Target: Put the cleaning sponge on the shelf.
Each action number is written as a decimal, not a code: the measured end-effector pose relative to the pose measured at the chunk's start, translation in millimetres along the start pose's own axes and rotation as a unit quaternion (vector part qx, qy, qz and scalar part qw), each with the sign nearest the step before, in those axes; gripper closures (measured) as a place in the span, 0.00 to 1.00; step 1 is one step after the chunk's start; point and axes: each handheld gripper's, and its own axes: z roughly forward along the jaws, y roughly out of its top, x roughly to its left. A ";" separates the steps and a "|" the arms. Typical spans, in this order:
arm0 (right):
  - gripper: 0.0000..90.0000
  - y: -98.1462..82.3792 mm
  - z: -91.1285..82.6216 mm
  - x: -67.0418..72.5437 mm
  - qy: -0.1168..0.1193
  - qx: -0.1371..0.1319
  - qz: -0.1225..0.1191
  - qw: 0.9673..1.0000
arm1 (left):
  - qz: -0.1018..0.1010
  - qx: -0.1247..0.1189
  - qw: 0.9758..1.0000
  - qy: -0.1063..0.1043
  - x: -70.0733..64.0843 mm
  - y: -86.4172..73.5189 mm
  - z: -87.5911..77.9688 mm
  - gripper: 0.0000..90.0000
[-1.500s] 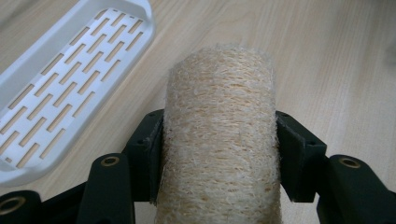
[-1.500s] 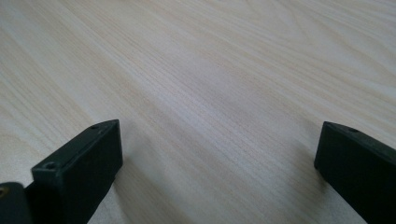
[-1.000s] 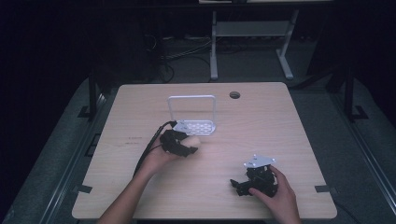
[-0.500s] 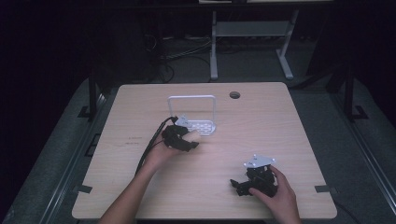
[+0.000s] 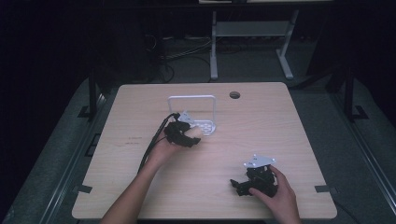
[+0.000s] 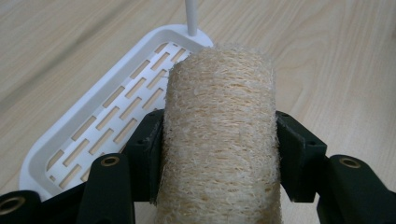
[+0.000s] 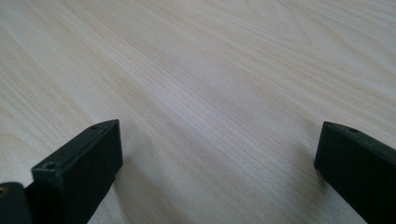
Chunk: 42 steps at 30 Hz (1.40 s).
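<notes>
a beige fibrous loofah cylinder (image 6: pixel 219 140) is pinched by the left gripper (image 6: pixel 219 154) beside the white slotted plastic tray (image 6: pixel 93 126); the right gripper (image 7: pixel 219 163) is held spread above the pale wooden table (image 7: pixel 210 70).

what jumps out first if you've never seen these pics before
The tan loofah roll clamped in the left gripper stands out, held just in front of the white slotted tray near the table's middle. Toward the near right edge, the right gripper rests on the bare wooden table, its fingers wide apart.
</notes>
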 end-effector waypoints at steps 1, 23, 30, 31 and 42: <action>0.01 -0.1 0.1 -0.2 0.000 0.000 -0.002 1.000 | 0.001 0.000 1.000 0.003 1.4 1.7 0.8 0.46; 0.01 0.1 -0.1 0.4 0.001 0.000 0.003 1.000 | -0.038 -0.009 0.999 0.015 15.5 17.0 17.7 0.46; 0.01 0.1 0.0 0.4 0.002 -0.001 0.003 1.000 | -0.038 -0.006 0.999 0.025 17.8 23.3 27.4 0.46; 0.01 0.0 0.0 0.0 0.000 0.000 0.000 1.000 | -0.038 -0.005 0.999 0.025 18.3 23.9 28.8 0.46; 0.01 0.0 0.1 0.0 0.001 -0.001 0.000 1.000 | -0.027 0.024 0.999 0.037 21.6 26.6 46.9 0.46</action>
